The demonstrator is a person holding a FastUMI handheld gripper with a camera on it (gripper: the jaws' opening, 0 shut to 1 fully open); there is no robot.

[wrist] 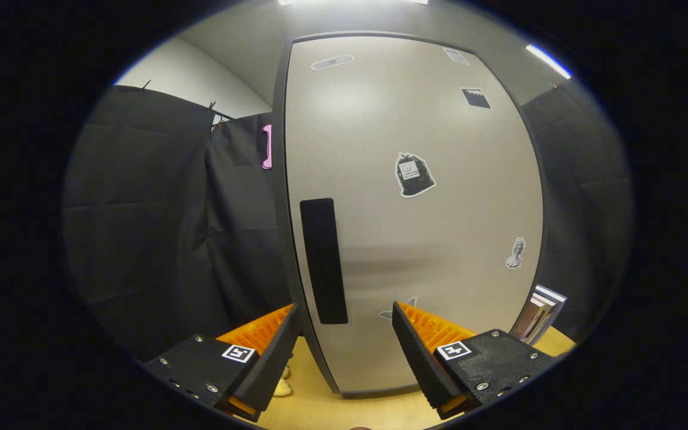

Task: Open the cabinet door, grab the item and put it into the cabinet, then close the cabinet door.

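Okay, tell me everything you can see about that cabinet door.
The cabinet door is a tall, smooth panel, pale grey with a dull sheen and a thin dark edge, and it looks shut. A long black vertical handle sits near its left edge. Several stickers dot its face. It stands upright on a wooden tabletop, just ahead of the open tongs, which don't touch it.

gripper [344,325]: fingers stood apart, nothing between them but the door's lower part | cabinet door [415,209]: shut, grey, just ahead at 12 o'clock | handle [323,261]: dark vertical recess near the door's left edge, at 11 o'clock of the fingers | stickers [414,174]: several on the door | books [538,313]: upright at 2 o'clock, beside the cabinet | table [350,412]: light wood underneath
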